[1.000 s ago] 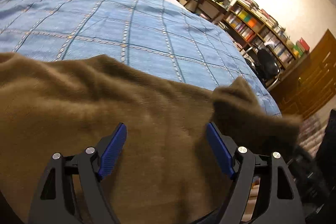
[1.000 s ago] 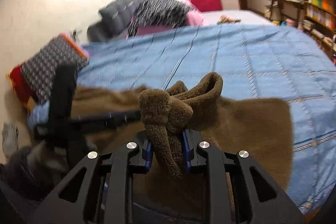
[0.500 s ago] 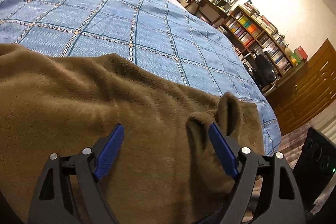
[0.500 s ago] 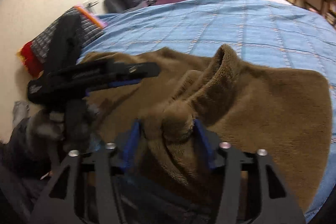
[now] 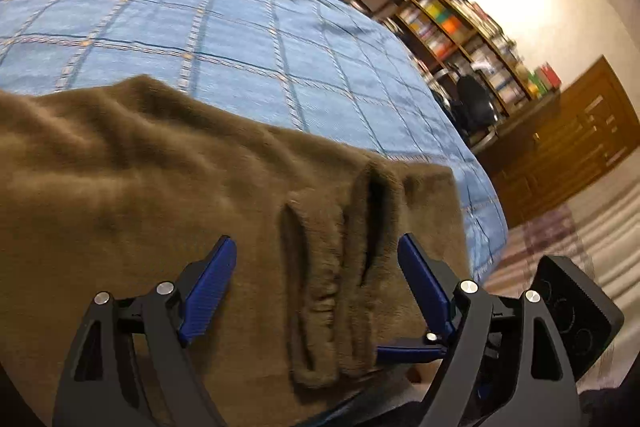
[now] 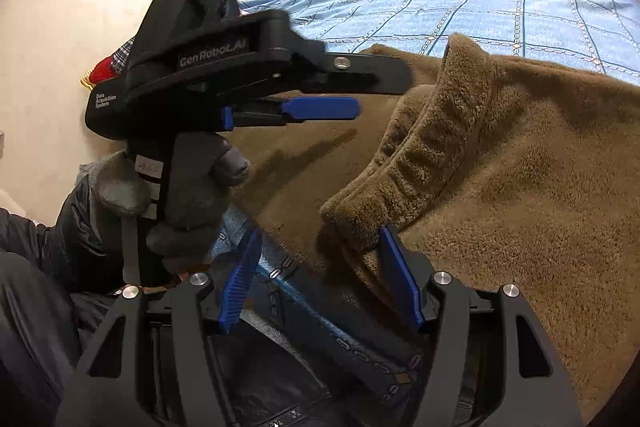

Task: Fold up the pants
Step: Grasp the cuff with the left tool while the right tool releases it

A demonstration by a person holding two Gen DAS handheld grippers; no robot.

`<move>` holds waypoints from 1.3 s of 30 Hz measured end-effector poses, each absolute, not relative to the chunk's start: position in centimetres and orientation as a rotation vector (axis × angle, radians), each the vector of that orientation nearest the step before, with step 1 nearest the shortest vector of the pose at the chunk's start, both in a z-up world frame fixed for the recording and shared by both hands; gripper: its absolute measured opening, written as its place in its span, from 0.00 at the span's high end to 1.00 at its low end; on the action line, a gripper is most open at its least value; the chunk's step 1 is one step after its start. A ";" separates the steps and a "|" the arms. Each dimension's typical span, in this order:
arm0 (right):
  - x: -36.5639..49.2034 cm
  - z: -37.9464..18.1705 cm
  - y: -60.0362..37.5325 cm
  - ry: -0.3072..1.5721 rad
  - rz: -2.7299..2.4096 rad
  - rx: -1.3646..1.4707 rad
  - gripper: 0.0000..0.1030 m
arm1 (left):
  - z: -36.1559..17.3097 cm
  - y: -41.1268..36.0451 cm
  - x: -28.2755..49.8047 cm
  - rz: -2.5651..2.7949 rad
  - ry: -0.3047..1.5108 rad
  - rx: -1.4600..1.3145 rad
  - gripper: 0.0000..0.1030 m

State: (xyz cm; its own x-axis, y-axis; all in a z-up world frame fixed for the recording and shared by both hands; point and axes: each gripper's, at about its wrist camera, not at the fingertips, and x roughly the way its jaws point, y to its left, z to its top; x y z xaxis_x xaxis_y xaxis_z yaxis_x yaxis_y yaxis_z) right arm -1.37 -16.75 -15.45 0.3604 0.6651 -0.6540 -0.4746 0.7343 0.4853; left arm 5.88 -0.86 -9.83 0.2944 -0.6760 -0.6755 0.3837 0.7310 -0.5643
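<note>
the brown fleece pants [image 5: 160, 187] lie spread on the blue checked bed [image 5: 240, 27]. the left gripper [image 5: 316, 267] hovers over them, fingers released. the right gripper [image 6: 316, 275] sits released at the bunched waistband [image 6: 420, 147].

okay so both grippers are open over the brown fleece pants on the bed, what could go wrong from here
The waistband stands up in a bunched ridge on the pants, so it may flop unevenly and spoil the fold. The pants lie at the edge of the bedspread; a tug could slide them off. The right gripper and left gripper are close together and may collide.
</note>
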 end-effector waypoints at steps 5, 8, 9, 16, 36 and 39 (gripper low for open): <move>-2.1 -15.5 -18.1 0.931 0.748 0.248 0.38 | -10.7 -3.7 6.0 -0.779 1.121 -0.286 0.18; -2.9 -15.0 -19.0 0.912 0.738 0.249 0.38 | -11.5 -4.8 6.1 -0.798 1.167 -0.296 0.18; -3.2 -14.9 -19.5 0.904 0.730 0.252 0.38 | -11.7 -5.0 6.0 -0.797 1.172 -0.295 0.18; -5.6 -13.9 -26.2 0.836 0.572 0.325 0.38 | -11.4 -5.9 6.0 -0.782 1.171 -0.280 0.66; -7.7 -15.1 -32.6 0.816 0.314 0.249 0.38 | -5.9 3.3 4.8 -0.638 1.025 -0.305 0.76; -7.0 -14.2 -31.7 0.795 0.310 0.265 0.38 | -7.6 5.0 4.8 -0.571 1.053 -0.309 0.76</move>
State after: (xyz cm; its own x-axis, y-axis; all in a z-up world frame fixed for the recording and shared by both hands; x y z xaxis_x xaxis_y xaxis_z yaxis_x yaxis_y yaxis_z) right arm -7.04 -31.69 -14.24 0.6599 0.3686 -0.6548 -0.1720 0.9224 0.3460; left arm 4.76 4.98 -7.62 0.3697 -0.5794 -0.7264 0.2936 0.8146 -0.5003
